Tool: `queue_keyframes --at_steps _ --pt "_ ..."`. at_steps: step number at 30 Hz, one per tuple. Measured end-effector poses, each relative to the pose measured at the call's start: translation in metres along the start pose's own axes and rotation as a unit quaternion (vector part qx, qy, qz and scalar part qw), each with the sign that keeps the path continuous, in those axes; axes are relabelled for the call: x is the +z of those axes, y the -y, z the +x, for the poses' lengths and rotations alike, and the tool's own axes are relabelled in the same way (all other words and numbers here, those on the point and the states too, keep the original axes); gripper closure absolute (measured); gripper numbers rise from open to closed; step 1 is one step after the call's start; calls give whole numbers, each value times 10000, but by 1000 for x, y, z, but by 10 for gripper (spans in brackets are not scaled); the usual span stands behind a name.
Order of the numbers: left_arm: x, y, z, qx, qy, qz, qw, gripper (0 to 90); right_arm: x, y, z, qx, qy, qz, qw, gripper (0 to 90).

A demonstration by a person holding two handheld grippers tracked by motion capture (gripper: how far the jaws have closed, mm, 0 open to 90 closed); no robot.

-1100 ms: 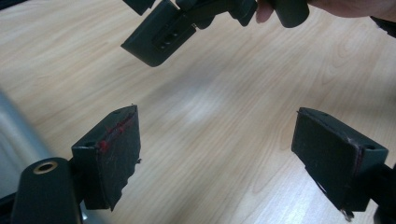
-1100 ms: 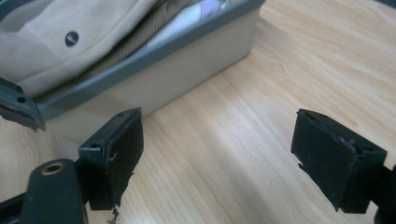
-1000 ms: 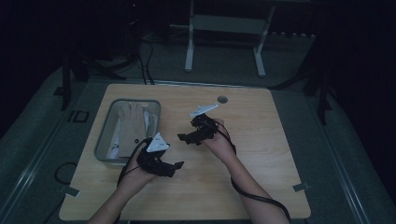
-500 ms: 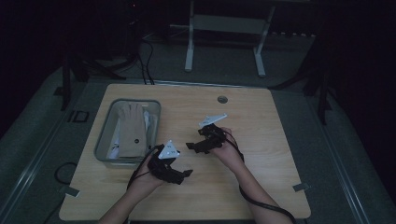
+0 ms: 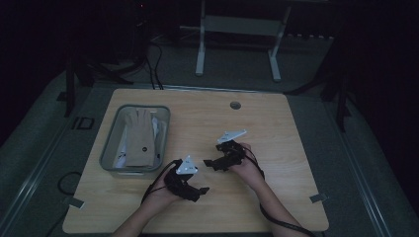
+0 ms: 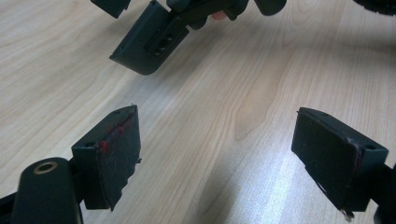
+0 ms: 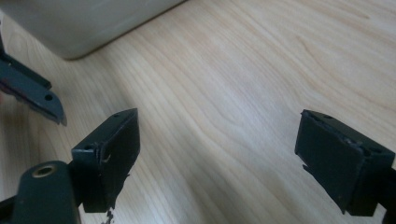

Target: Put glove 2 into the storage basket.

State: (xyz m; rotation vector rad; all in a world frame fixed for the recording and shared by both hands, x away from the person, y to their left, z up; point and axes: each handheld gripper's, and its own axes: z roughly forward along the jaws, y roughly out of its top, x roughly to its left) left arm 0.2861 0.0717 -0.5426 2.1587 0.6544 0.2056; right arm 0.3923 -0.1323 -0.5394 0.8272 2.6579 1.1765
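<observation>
My left gripper (image 5: 199,189) hangs low over the front middle of the wooden table (image 5: 286,123), held in a hand that comes in from the bottom edge. Its jaws stand wide open in the left gripper view (image 6: 217,140), with bare wood between them. My right gripper (image 5: 212,163) is just beyond it and to the right, pointing left toward it. Those jaws are also open (image 7: 217,140) over bare wood. The two gripper tips are close together but apart. One jaw of the right gripper (image 6: 149,39) shows at the top of the left gripper view.
A grey bin (image 5: 109,148) stands at the table's left, and its wall (image 7: 93,23) shows in the right gripper view. A beige glove (image 5: 138,136) and some white items lie in it. A round grommet (image 5: 235,105) sits near the far edge. Cables trail off the front.
Both hands have come down and toward the near edge of the table, drifting slightly right. The jaws of both grippers have stayed open.
</observation>
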Motion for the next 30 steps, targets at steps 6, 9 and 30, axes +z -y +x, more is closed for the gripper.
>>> queue_keyframes --at_steps 6,9,30 --pt "7 4 0 -37 136 101 9998 160 -3 14 -3 -56 48 -38 10000 139" --pt "10 5 0 -39 172 140 9997 160 -4 19 -3 -200 119 -35 9997 139" --pt "20 15 2 -104 335 72 9994 148 -6 45 -8 -311 325 -233 9987 142"
